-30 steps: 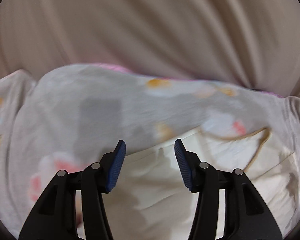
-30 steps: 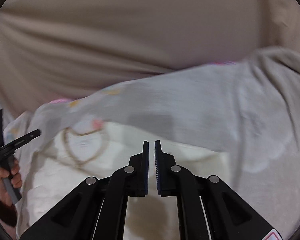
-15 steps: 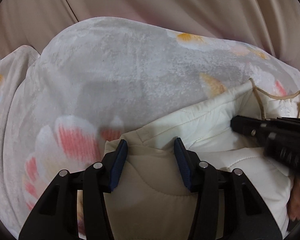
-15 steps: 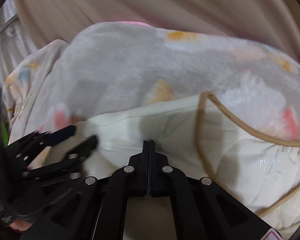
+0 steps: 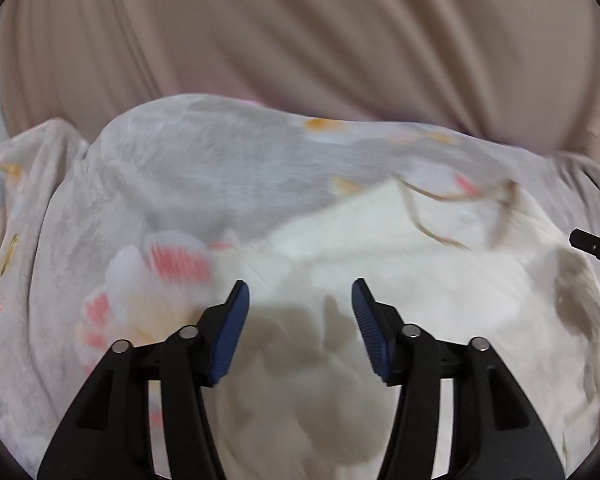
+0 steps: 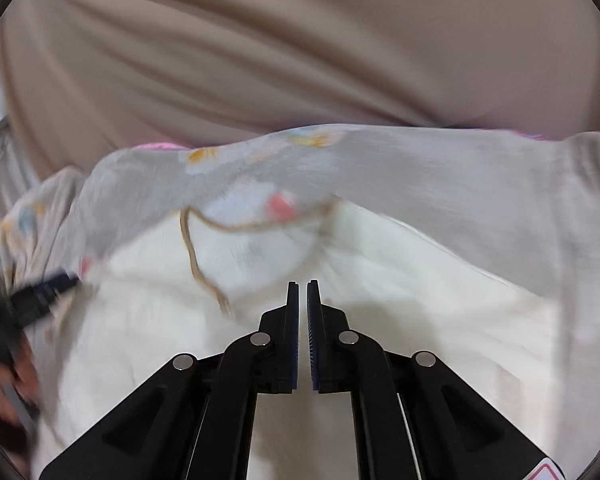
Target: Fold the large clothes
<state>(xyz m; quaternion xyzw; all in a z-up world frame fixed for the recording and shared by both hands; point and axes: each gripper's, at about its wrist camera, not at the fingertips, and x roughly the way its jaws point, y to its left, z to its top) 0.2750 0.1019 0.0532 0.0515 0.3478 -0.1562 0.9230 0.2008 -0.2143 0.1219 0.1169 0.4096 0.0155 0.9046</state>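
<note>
L gripper (image 5: 300,300) jaws just widened, blue pads (image 5: 232,332) spread, nothing between; hovers over cream quilted garment (image 5: 380,272). R gripper (image 6: 302,300) jaws just eased apart to thin slit, nearly pressed together, no cloth pinched. Garment w/ tan-trimmed neckline (image 6: 196,256) lies rumpled on gray floral blanket (image 6: 420,168); beige curtain (image 6: 300,48) behind.

A grey fleece blanket (image 5: 188,184) printed with pink, orange and white flowers covers the surface and serves as the landmark. Behind its far edge hangs a beige curtain (image 5: 300,32) in long folds. A strip of bright pink fabric (image 6: 160,146) peeks out just beyond the blanket's far edge, below the curtain.
</note>
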